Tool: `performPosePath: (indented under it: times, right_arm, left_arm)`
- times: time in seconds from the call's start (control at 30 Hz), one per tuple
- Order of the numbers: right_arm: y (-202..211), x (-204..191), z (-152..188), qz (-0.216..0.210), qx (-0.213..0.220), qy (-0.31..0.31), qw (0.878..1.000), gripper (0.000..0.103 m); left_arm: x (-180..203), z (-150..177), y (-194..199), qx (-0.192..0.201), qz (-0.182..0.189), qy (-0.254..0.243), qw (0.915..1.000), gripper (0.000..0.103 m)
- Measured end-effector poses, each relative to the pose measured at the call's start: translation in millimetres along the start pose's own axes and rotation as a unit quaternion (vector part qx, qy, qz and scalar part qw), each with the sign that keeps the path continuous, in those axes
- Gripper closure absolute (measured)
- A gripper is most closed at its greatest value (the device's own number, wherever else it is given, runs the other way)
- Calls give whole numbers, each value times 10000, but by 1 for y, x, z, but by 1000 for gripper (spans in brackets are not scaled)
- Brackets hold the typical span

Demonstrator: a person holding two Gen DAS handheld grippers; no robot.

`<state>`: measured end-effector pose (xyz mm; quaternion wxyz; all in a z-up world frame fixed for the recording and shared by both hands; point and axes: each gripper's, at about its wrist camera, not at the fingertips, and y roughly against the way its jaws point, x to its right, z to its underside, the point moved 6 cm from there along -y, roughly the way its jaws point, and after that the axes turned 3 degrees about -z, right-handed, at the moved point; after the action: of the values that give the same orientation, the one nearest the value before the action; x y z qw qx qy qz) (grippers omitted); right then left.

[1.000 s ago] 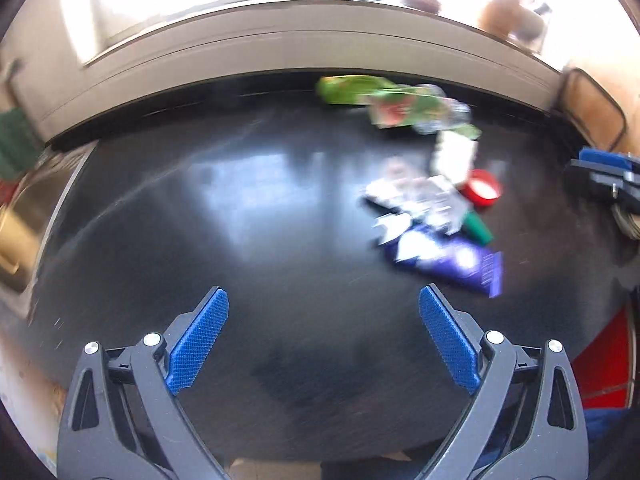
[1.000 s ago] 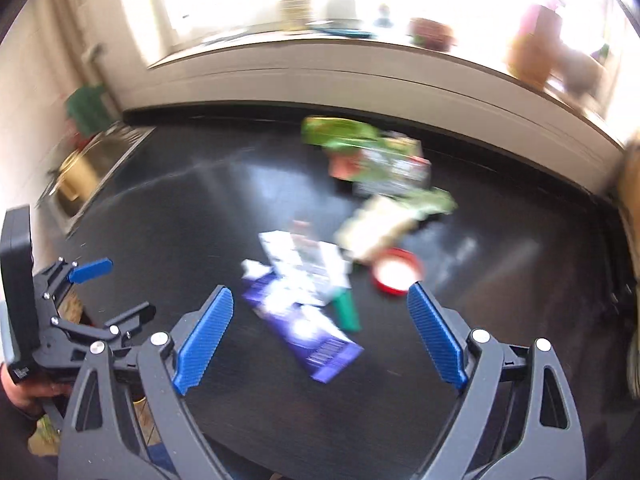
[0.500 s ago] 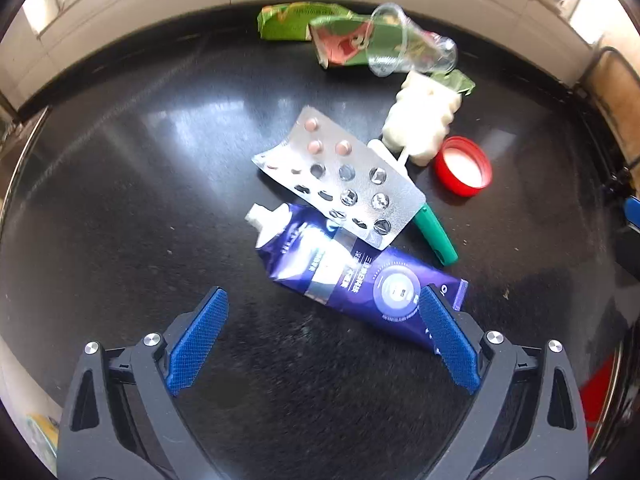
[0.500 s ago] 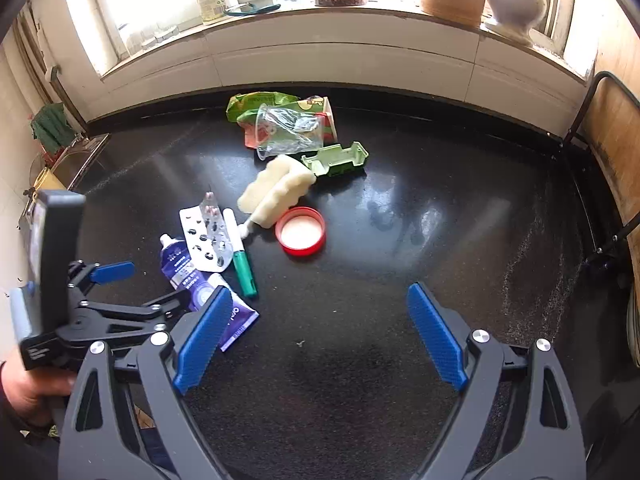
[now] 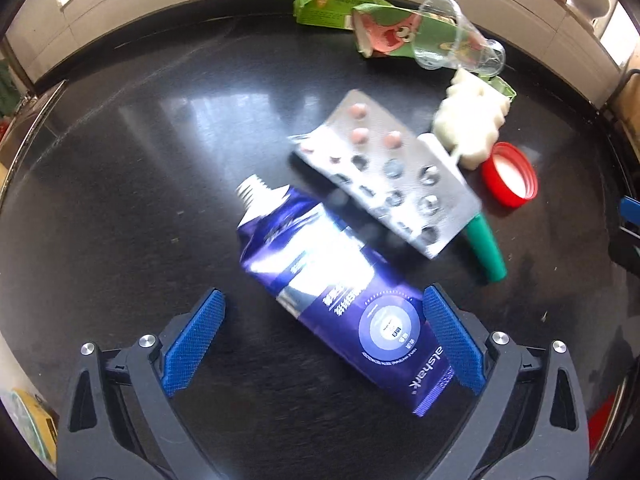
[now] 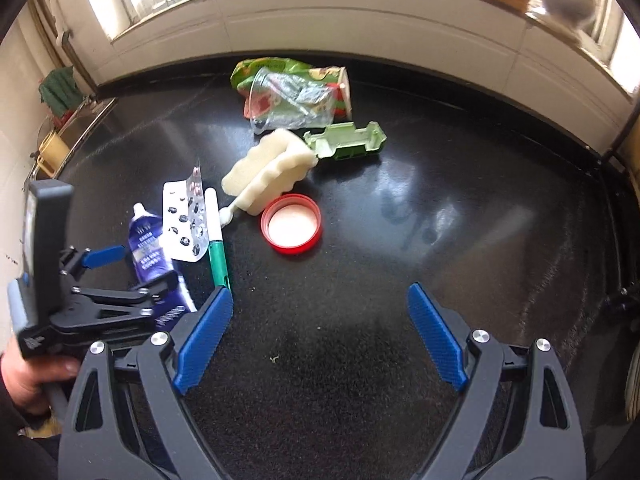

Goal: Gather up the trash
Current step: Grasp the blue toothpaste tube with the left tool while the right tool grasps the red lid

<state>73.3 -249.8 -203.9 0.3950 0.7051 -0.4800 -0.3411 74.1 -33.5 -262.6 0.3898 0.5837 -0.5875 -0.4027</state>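
Worktop (image 6: 400, 208), black and glossy, is carrying a scatter of trash below a white window ledge. Green snack bags (image 5: 340, 8) are lying at the back, with a clear plastic cup (image 5: 452, 36) resting on its side on them; nothing can be made out inside it. A purple toothpaste tube (image 5: 340, 292) is lying uncapped, neck toward the ledge, reading "alshark" near its crimped end. A silver blister pack (image 5: 384, 176) is overlapping the tube's upper part, a few pink pills sitting in its pockets. A white foam piece (image 5: 468, 120), a green plastic tray (image 6: 348, 140), a red lid (image 5: 508, 176) lying inside-up and a green-capped marker (image 6: 216, 236) are lying close by.

The left gripper (image 5: 324, 336) is hovering with jaws apart astride the tube's lower end, its pads not pressing it. The right gripper (image 6: 320, 336) is standing wide apart over bare worktop.
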Motion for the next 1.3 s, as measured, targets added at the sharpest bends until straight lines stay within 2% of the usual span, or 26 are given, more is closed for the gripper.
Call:
performPosePath:
  times: [0.07, 0.13, 0.23, 0.43, 0.53, 0.63, 0.67, 0.7, 0.77, 0.87, 0.9, 0.97, 1.03, 1.3]
  right_arm:
    - [-8, -3, -2, -47, -46, 87, 9999, 17]
    - [-18, -6, -5, -100, -99, 169, 9998, 17]
    - [-36, -9, -10, -132, -190, 296, 9993, 17]
    - [-72, -11, -19, -90, -281, 503, 9983, 17]
    - [-82, -12, -23, -46, -221, 618, 9978, 22]
    - [-90, -14, -28, 29, -144, 837, 9964, 23]
    - [-92, -15, -31, -4, -129, 881, 9960, 25]
    - [-92, -16, -33, -17, -111, 909, 9958, 28]
    - [-90, -19, -37, -74, -61, 993, 9950, 54]
    - [-91, -24, -39, -76, -164, 1056, 9943, 54]
    - [-89, -24, -38, -54, -149, 1048, 9944, 54]
    - [-84, -27, -37, -74, -127, 1006, 9948, 54]
    - [-79, -28, -35, -71, -101, 976, 9952, 54]
    - [-55, -17, -24, -83, -8, 580, 9983, 54]
  left_arm:
    - [-14, 5, 0, -190, 106, 82, 9997, 7]
    - [-25, 6, 1, -260, 54, 286, 9992, 7]
    - [-33, 5, 0, -288, -27, 773, 9966, 7]
    - [-20, 5, -1, -249, -347, 1183, 9921, 8]
    - [-7, 3, 0, -169, -447, 1076, 9930, 16]
    - [-1, 4, 2, -69, -635, 970, 9932, 30]
    - [0, 3, 4, -1, -642, 931, 9936, 40]
    - [2, 2, 5, 59, -638, 889, 9940, 46]
    - [4, 1, 7, 118, -476, 847, 9952, 48]
    - [5, 1, 11, 113, -293, 739, 9968, 52]
    - [6, 0, 11, 106, -221, 750, 9969, 71]
    - [3, -9, 24, 388, -151, 634, 9971, 87]
    - [2, -21, 30, 379, -63, 500, 9980, 90]
    - [-6, -27, 25, 297, 565, 267, 9976, 91]
